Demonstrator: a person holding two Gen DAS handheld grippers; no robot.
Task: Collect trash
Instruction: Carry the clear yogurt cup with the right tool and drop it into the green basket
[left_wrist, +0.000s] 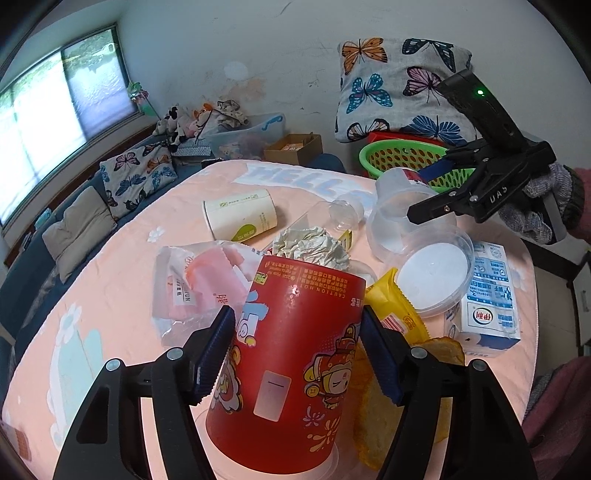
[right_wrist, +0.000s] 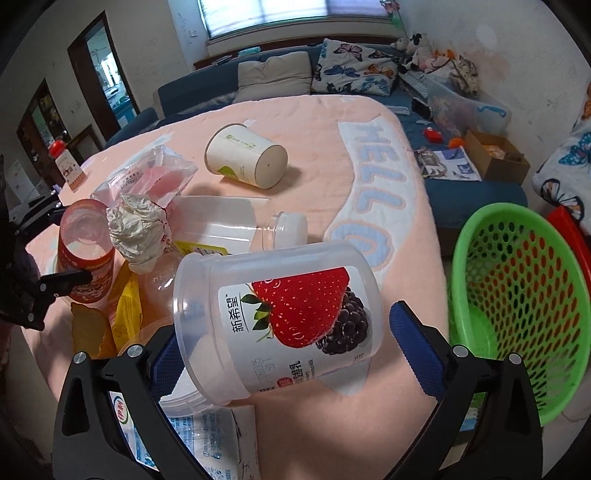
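Observation:
My left gripper (left_wrist: 297, 339) is shut on an upside-down red paper cup (left_wrist: 288, 354) standing on the pink table cloth (left_wrist: 110, 295); both blue pads press its sides. My right gripper (right_wrist: 288, 350) has its jaws open around a clear strawberry yogurt tub (right_wrist: 280, 321) lying tilted; the left pad touches it, the right pad stands off. The tub also shows in the left wrist view (left_wrist: 402, 218). Crumpled paper (left_wrist: 314, 243), a white paper cup (left_wrist: 240, 214), a pink plastic bag (left_wrist: 199, 284), a yellow wrapper (left_wrist: 399, 314) and a milk carton (left_wrist: 487, 306) lie around.
A green mesh basket (right_wrist: 517, 314) stands off the table's right edge, with a red basket (right_wrist: 569, 229) behind it. A clear lid (left_wrist: 436, 273) and a clear bottle (right_wrist: 218, 221) lie among the trash. A sofa with butterfly pillows (left_wrist: 136, 173) borders the far side.

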